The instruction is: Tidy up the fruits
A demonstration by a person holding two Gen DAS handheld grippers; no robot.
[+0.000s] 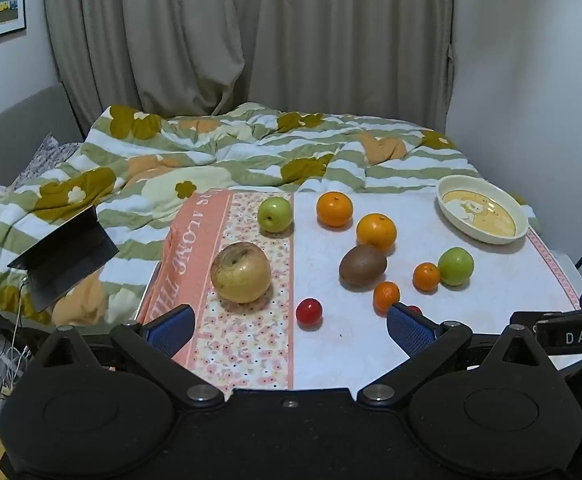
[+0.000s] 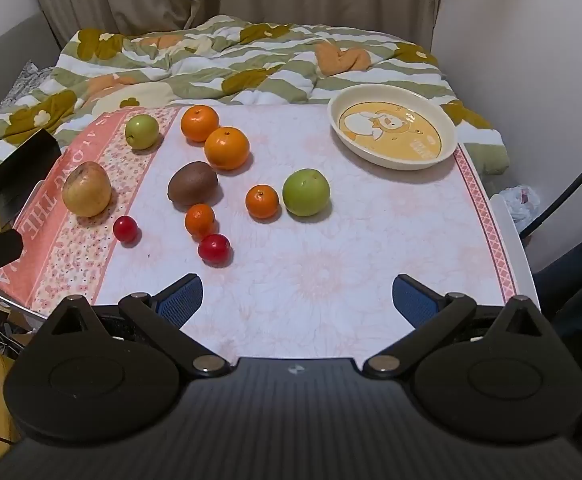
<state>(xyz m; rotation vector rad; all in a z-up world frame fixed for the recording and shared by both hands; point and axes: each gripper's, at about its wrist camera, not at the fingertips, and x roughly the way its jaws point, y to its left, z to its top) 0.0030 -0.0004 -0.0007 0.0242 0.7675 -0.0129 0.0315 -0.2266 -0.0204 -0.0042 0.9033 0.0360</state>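
lying ahead of left gripper (image 1: 291, 330): red fruit (image 1: 309, 311).

The cream, glossy ceramic-looking dish with a yellow cartoon print (image 2: 393, 132) shines; the brown oval kiwi (image 2: 192, 183) looks matt and fuzzy; the pale floral cloth over the table (image 2: 331, 272) is smooth; the blue tool pads (image 2: 413, 300) are finely ribbed.

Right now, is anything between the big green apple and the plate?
No. The green apple has only bare tablecloth between it and the plate. The other fruits sit to its left.
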